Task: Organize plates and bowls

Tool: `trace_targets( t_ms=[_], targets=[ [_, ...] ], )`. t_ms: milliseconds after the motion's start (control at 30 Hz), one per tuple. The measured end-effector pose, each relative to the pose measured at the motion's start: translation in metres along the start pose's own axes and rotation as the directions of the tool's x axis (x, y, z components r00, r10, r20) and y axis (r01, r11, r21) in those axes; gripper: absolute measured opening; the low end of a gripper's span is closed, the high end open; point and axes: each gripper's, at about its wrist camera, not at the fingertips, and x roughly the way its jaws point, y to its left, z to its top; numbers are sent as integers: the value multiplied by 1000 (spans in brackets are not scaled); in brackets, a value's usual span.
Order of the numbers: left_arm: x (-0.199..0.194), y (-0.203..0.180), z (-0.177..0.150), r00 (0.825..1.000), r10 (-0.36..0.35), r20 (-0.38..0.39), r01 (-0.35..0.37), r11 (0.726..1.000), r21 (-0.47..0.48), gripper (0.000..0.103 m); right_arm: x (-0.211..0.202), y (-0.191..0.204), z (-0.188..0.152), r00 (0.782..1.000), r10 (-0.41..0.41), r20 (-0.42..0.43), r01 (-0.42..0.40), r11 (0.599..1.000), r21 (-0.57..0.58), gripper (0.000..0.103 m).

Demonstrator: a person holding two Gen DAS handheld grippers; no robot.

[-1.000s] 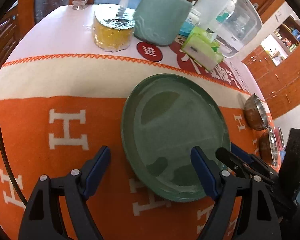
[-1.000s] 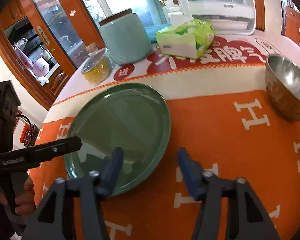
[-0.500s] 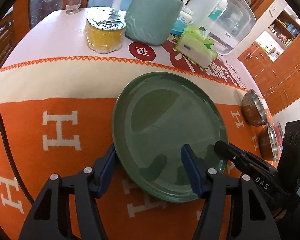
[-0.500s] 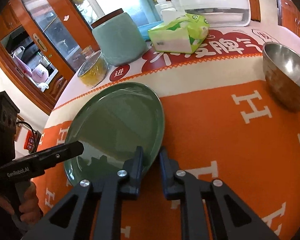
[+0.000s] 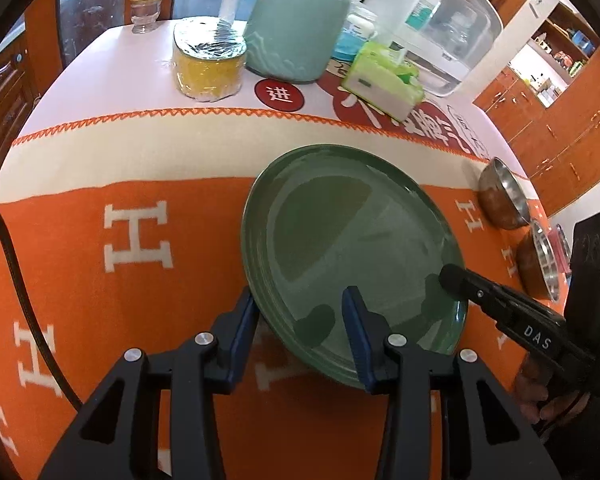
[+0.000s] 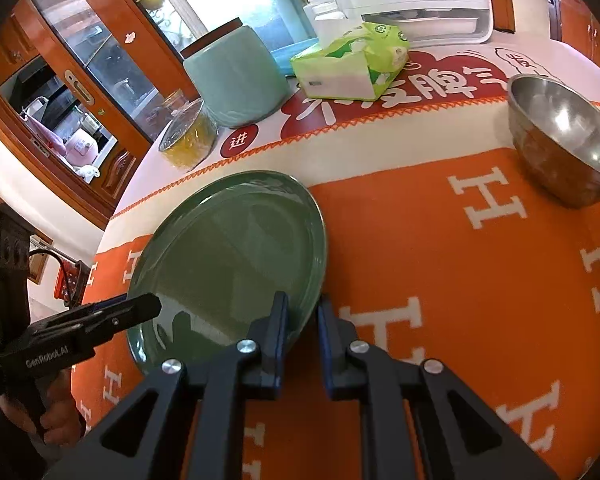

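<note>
A large green plate (image 5: 352,248) rests on the orange H-patterned tablecloth; it also shows in the right wrist view (image 6: 228,256). My right gripper (image 6: 302,320) is shut on the plate's near right rim, and shows as a black arm in the left wrist view (image 5: 500,308). My left gripper (image 5: 300,320) straddles the plate's near left rim, its jaws narrowed but with a gap; it shows in the right wrist view (image 6: 112,316). A steel bowl (image 6: 564,136) sits to the right, with a second steel bowl (image 5: 538,260) in front of the first (image 5: 502,196).
At the back stand a teal ceramic jar (image 5: 296,28), a foil-covered yellow jar (image 5: 208,64), a green tissue pack (image 5: 384,80), a white appliance (image 5: 440,28) and a small glass (image 5: 145,12). Wooden cabinets surround the table.
My right gripper closed on the plate's rim. My left gripper's jaws narrowed around the opposite rim and moved closer to the plate.
</note>
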Motion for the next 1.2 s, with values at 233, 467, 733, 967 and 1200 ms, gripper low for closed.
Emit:
trace_targets(
  t_ms=[233,467,733,967,1200],
  targets=[
    [-27,-26,-15,1000,-3,8,2,998,56,41,-31,-2,-8,999,7,36,-6,1000,-10,13],
    [-61,-53,-32,999,-12,46,9,998,68,41,-69,-4,-25,997,25,71,-25,1000,-8,13],
    [-96,-84,-62,996,-23,90,13,994,112,41,-115,-4,-48,990,32,134,-29,999,-24,13],
    [-129,-107,-85,988,-25,152,2,988,152,41,-152,-3,-69,978,43,206,-38,999,-29,13],
    [-155,-129,-104,981,-44,191,6,981,194,41,-185,-5,-88,965,34,259,-27,999,-29,14]
  ],
)
